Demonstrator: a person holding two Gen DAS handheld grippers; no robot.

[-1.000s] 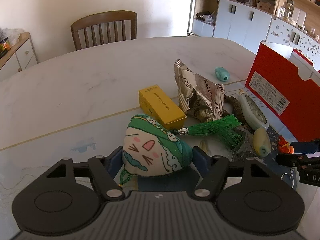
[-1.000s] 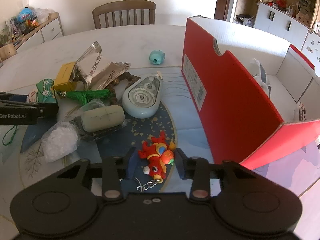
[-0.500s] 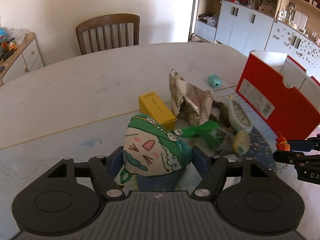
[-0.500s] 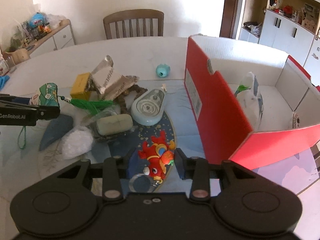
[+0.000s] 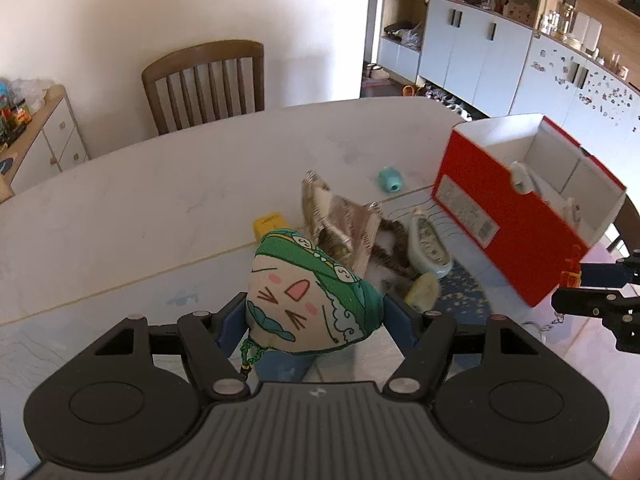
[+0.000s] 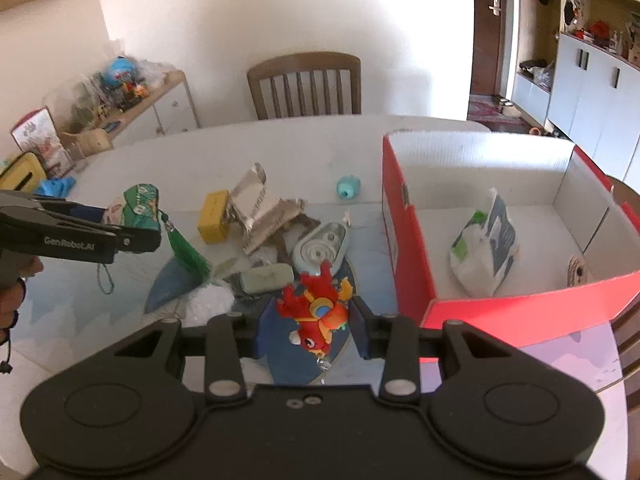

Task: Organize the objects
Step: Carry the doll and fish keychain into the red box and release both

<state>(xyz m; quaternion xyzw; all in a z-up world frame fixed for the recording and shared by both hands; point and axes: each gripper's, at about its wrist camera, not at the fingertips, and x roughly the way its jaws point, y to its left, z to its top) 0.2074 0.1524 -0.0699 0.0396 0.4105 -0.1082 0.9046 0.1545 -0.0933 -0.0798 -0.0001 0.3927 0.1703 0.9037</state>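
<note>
My left gripper (image 5: 314,316) is shut on a green and cream cat-face pouch (image 5: 308,300) and holds it above the table; it also shows in the right wrist view (image 6: 138,206) with its green tassel (image 6: 184,250) hanging. My right gripper (image 6: 308,320) is shut on a red plush keychain toy (image 6: 316,308), lifted above the table left of the red box (image 6: 408,248). The red box (image 5: 480,216) is open and holds a white and blue packet (image 6: 484,252).
On the table lie a yellow box (image 6: 214,222), a crumpled foil wrapper (image 6: 260,208), a pale blue tape dispenser (image 6: 320,246), a teal sharpener (image 6: 348,187), a grey-green soap bar (image 6: 266,278) and a white bag (image 6: 210,300). A wooden chair (image 6: 306,84) stands behind.
Both grippers have risen well above the table with their objects. The pouch's tassel lifted off the pile. The red toy came up off the mat.
</note>
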